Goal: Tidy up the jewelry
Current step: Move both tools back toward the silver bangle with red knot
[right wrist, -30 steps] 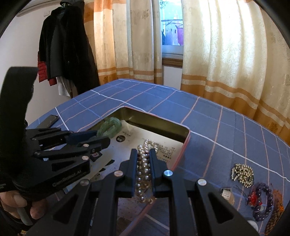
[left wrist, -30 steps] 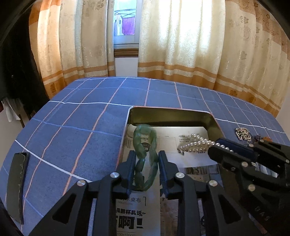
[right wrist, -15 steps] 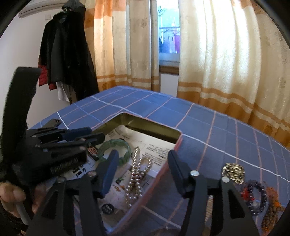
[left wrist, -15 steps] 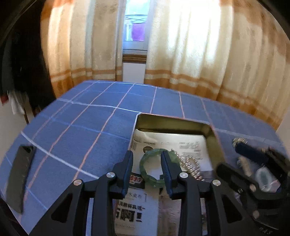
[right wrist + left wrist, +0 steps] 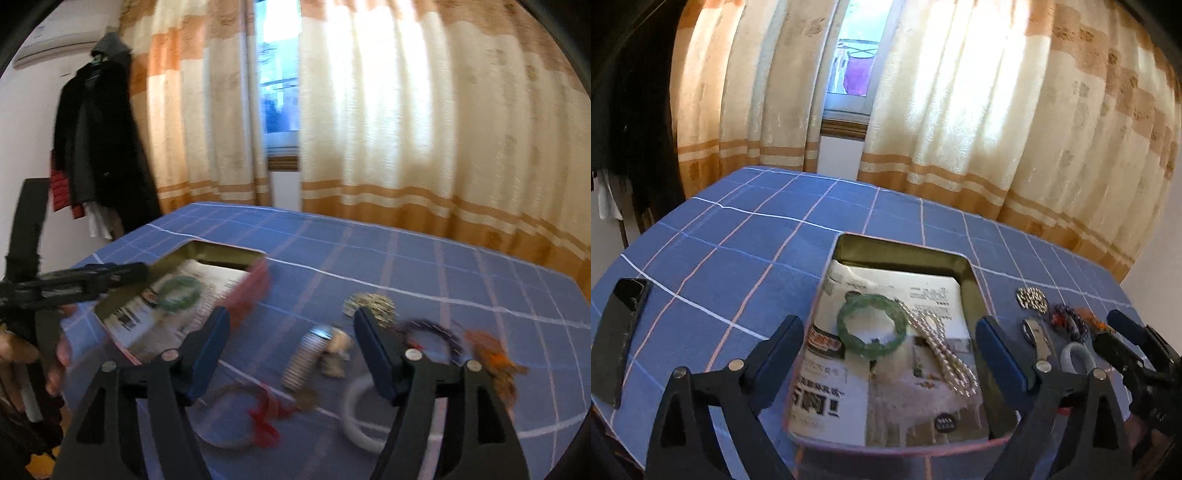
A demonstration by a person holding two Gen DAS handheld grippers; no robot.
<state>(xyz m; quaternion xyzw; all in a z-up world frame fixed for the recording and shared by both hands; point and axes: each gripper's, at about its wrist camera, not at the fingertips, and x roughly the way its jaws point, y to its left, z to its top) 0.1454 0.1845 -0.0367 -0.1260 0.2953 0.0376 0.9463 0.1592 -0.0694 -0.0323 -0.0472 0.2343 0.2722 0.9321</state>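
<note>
An open metal tin [image 5: 975, 291] lined with printed paper sits on the blue checked tablecloth. A green bangle [image 5: 872, 320] and a pearl strand [image 5: 940, 350] lie inside it. My left gripper [image 5: 890, 343] is open and empty, above the tin's near side. My right gripper [image 5: 291, 339] is open and empty, over loose jewelry right of the tin [image 5: 255, 284]: a silver watch band [image 5: 304, 356], a white bangle [image 5: 354, 413], a red-ribboned ring [image 5: 240, 413], a metal bead cluster [image 5: 371, 304], a dark bead bracelet [image 5: 436, 332] and orange beads [image 5: 495, 362].
A black phone [image 5: 618, 332] lies near the table's left edge. Curtains and a window stand behind the table. A dark coat [image 5: 99, 147] hangs at the back left. The right gripper shows at the right of the left wrist view [image 5: 1134, 354].
Both grippers let go: the green bangle and the pearl strand now lie in the tin. Both jaws opened wide. The right gripper swung right, over the loose jewelry.
</note>
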